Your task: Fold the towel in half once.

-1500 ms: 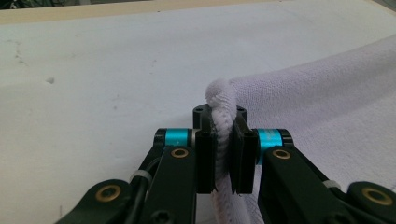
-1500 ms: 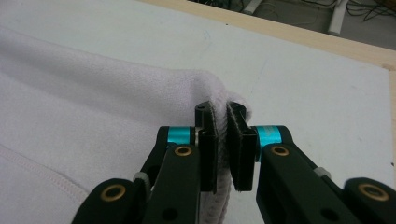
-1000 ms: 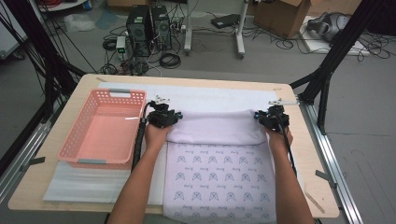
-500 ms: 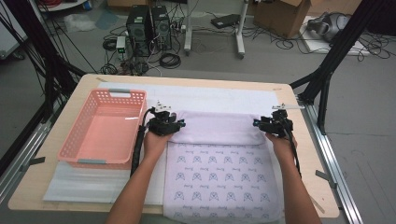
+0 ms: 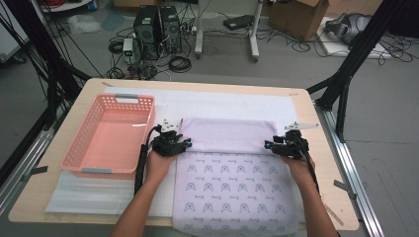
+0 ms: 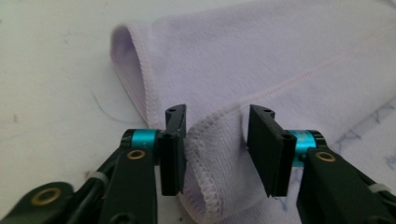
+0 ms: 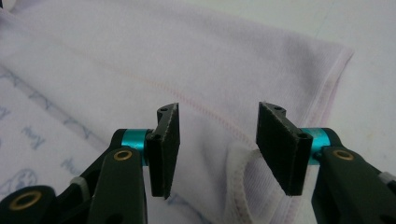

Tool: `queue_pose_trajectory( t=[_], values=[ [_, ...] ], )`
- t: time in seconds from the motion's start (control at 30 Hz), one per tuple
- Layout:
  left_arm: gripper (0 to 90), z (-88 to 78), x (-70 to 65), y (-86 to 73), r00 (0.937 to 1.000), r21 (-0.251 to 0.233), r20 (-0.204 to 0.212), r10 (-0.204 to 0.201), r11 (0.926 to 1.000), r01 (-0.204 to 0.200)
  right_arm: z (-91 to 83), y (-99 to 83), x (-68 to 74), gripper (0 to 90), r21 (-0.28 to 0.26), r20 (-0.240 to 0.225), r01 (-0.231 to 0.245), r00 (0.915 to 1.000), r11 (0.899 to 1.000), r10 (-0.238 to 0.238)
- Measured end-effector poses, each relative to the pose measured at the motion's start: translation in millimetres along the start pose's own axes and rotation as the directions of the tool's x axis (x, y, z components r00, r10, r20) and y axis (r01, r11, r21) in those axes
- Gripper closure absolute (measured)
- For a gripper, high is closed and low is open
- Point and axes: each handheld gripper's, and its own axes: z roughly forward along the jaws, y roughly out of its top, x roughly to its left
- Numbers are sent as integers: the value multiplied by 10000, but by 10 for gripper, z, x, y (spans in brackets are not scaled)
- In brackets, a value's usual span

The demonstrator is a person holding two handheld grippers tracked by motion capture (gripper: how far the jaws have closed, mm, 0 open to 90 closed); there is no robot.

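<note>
A pale lilac towel (image 5: 227,136) with a blue printed pattern lies on the table, its far part folded over toward me as a plain band. My left gripper (image 5: 187,143) sits at the band's left end. In the left gripper view the towel's hemmed edge (image 6: 205,154) bunches between the jaws of the left gripper (image 6: 218,112); they have just been closing, and a gap still shows at the right pad. My right gripper (image 5: 267,144) is at the band's right end. In the right gripper view the right gripper (image 7: 219,109) has just been opening, and a hem loop (image 7: 243,163) lies loose between its jaws.
A pink plastic basket (image 5: 121,98) stands to the left of the towel, close to my left hand. A white mat (image 5: 222,103) covers the wooden table (image 5: 316,128) under the towel. Cables, computer cases and boxes lie on the floor beyond.
Both hands have come toward me, bringing the folded band further over the patterned part. The right gripper's jaws have spread apart off the cloth.
</note>
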Motion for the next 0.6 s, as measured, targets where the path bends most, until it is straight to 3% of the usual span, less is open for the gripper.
queue_pose_trajectory(
  t=[0.07,0.23,0.37,0.6],
  values=[
    [628,-7,-3,-25,10000,85,93,7,10000,-8,-8,-40,2,534,61,-38,62,10000,10000,-62],
    [794,-62,-92,0,9983,-35,72,580,9983,-580,-37,-104,-9,820,244,77,216,9997,9995,-217],
    [839,-142,-144,0,9972,-426,126,739,9964,-733,-94,-143,-11,846,30,41,286,9996,9996,-286],
    [844,-292,-243,-126,9959,-774,500,759,9944,-719,-264,-273,1,846,-395,19,297,9996,9988,-296]
  ],
)
